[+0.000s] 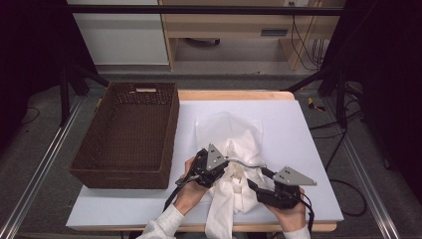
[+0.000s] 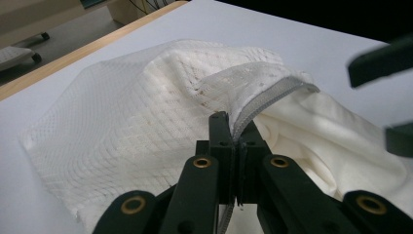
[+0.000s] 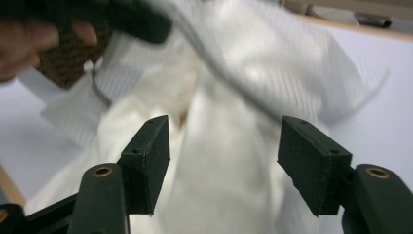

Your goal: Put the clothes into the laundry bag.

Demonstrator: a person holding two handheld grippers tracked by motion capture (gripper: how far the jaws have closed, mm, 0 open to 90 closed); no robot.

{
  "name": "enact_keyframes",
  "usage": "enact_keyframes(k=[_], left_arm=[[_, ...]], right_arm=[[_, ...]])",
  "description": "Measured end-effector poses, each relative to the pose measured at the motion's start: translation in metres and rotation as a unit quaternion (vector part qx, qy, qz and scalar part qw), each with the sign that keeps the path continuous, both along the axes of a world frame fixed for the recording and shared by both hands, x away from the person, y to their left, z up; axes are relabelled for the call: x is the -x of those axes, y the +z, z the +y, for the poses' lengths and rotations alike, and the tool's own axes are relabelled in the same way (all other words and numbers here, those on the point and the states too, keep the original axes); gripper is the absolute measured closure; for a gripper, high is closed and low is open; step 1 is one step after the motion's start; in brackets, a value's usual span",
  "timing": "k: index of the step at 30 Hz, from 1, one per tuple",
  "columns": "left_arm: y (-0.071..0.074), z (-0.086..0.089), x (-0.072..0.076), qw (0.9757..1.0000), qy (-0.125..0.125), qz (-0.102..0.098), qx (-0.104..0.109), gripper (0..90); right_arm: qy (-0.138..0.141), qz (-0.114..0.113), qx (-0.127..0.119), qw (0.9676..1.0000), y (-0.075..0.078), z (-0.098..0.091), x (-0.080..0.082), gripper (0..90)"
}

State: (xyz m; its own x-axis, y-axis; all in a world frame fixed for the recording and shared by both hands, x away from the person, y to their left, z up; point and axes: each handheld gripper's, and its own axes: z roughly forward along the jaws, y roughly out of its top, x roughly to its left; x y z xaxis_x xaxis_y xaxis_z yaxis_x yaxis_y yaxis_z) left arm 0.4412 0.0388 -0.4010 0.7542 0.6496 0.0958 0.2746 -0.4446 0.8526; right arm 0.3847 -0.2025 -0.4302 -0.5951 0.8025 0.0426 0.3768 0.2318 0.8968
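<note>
A white mesh cloth bag [image 1: 229, 134] with a grey zipper edge [image 1: 246, 163] lies crumpled on the white table top [image 1: 293, 129]. My left gripper [image 1: 227, 163] is at the near middle of the bag and is shut on the zipper edge [image 2: 272, 95], which runs up out of the closed jaws of my left gripper [image 2: 233, 126]. My right gripper [image 1: 258, 178] sits just right of it, open. In the right gripper view its jaws stand wide apart over the white cloth [image 3: 229, 204], my right gripper [image 3: 224, 146] touching nothing. The bag's near end hangs over the table's front edge.
A dark brown woven basket [image 1: 122, 175] stands on the left part of the table, beside the bag. The table's wooden edge [image 1: 234, 94] shows at the back. Metal frame rails [image 1: 35, 174] run along both sides. Bare white surface lies right of the bag.
</note>
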Motion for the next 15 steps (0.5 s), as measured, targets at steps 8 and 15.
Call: enact_keyframes(k=[8, 15], left_arm=[[0.004, 0.002, 0.003, 0.9996, -0.001, 0.004, 0.027, 87.3], [0.013, -0.003, 0.009, 0.9991, -0.017, 0.01, 0.037, 87.5]], right_arm=[[0.036, 0.079, -0.004, 0.9962, -0.038, -0.002, 0.002, 72.0], [0.065, 0.03, 0.006, 0.9974, -0.024, 0.037, -0.015, 87.7]])
